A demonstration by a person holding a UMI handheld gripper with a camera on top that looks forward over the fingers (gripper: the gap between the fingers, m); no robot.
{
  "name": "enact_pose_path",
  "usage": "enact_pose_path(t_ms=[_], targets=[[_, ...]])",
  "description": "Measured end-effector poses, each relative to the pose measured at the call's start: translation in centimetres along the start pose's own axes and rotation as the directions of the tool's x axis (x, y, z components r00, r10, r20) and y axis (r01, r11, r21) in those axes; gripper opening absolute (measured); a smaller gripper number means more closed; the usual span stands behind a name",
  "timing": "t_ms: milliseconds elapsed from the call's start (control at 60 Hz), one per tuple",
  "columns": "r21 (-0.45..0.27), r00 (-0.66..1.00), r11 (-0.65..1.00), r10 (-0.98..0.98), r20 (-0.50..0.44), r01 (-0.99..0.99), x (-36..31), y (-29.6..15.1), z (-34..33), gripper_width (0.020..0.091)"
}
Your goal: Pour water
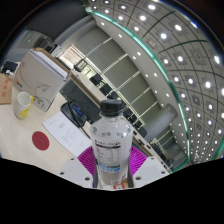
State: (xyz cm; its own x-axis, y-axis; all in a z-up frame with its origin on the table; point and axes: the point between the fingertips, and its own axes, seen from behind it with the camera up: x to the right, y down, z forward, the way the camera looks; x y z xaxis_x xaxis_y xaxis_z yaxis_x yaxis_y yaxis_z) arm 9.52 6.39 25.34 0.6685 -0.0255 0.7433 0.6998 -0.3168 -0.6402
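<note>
The gripper (110,172) is holding a clear plastic water bottle (109,130) upright between its fingers. The jaws are closed onto the bottle's lower part, and the pink pads are showing through the plastic. The bottle is sitting right in the middle, at about 6 o'clock, with its cap pointing to 12.

The bottle is probably light, smooth and a bit slippery. Thin plastic like this may bend in if squeezed hard. Holding the fat middle part, below the neck, looks safest.

A yellowish cup (22,102) is standing on the table (20,135) at about 9 o'clock, well apart from the bottle. It is probably where the water goes.
</note>
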Motion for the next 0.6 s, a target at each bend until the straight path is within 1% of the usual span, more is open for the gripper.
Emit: enact_pose_path(t_ms=[133,200,267,367,433,517,600], targets=[[0.067,0.96,0.958,-0.277,-0.041,0.28,-5.6,-8.3,0.9,0.0397],[0.102,0.901,0.896,-0.428,-0.062,0.433,-9.0,-11.6,1.5,0.0396],[0.127,0.813,0.803,-0.576,-0.084,0.582,-12.7,-13.8,2.1,0.0396],[0.131,0.651,0.638,-0.748,-0.132,0.759,-17.3,-15.6,3.8,0.0394],[0.118,0.529,0.516,-0.832,-0.165,0.848,-19.3,-16.2,4.6,0.0396],[0.1,0.373,0.359,-0.904,-0.208,0.928,-21.5,-16.7,5.2,0.0394],[0.092,0.267,0.253,-0.936,-0.231,0.963,-23.4,-17.0,5.9,0.0397]])
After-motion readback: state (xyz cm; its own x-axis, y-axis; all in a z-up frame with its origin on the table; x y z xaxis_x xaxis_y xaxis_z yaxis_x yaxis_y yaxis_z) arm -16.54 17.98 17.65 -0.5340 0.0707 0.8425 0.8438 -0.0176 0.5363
